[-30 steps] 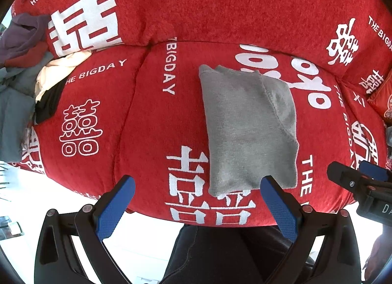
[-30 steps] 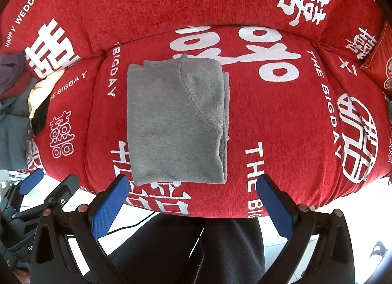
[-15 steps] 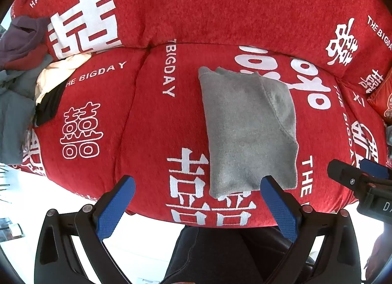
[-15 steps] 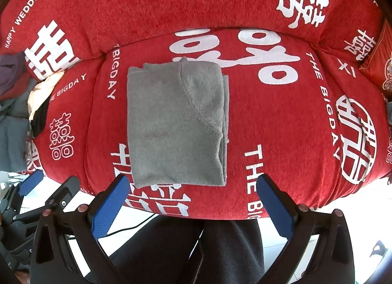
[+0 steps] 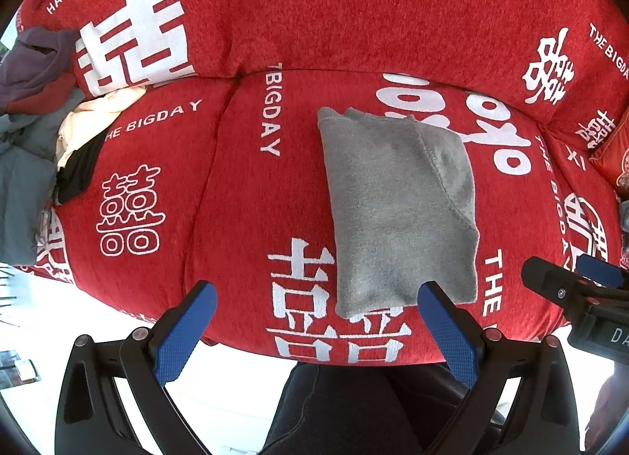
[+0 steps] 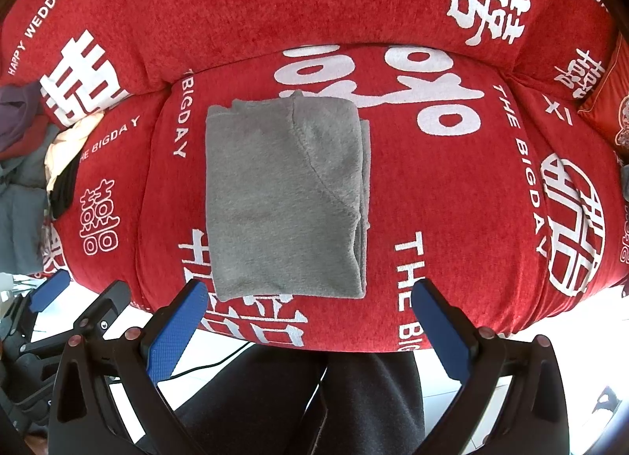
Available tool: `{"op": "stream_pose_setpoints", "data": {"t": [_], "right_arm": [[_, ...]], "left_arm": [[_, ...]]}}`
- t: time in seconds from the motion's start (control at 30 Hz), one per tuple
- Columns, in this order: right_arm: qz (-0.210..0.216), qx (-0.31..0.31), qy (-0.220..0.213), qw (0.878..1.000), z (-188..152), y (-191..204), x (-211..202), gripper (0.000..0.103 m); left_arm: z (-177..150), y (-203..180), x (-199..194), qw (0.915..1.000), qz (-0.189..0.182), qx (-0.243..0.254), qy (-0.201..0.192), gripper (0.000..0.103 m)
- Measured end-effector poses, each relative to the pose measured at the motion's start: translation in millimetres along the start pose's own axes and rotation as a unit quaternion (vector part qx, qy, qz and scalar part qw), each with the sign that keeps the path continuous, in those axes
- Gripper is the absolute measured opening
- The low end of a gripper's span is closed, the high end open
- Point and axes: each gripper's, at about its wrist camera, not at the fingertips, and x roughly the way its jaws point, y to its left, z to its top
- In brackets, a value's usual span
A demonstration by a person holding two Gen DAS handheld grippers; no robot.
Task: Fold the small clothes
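A grey fleece garment [image 5: 397,211] [image 6: 283,199] lies folded into a flat rectangle on the red sofa seat [image 5: 243,195] [image 6: 440,195]. My left gripper [image 5: 316,298] hovers open in front of the seat's front edge, just before the garment's near hem, its blue pads [image 5: 184,331] empty. My right gripper [image 6: 308,298] is also open and empty, near the same hem. Each gripper shows at the edge of the other's view: the right gripper [image 5: 578,282] and the left gripper [image 6: 70,298].
A heap of unfolded clothes [image 5: 35,133] [image 6: 27,164] in grey, cream, black and purple lies on the sofa's left end. A red cushion [image 6: 613,109] sits at the far right. A person's dark trousers [image 6: 306,400] are below the grippers.
Hardly anything has moved; both grippers stay open in front of the folded garment, with only a slight drift of the views.
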Motion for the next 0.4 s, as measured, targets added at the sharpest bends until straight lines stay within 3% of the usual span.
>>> {"op": "stream_pose_setpoints", "data": {"t": [0.4], "right_arm": [[-0.002, -0.001, -0.001, 1.000, 0.2, 1.3, 0.3, 0.103]], "left_arm": [[-1.1, -0.5, -1.7, 0.9997, 0.006, 0.014, -0.017, 0.102]]}}
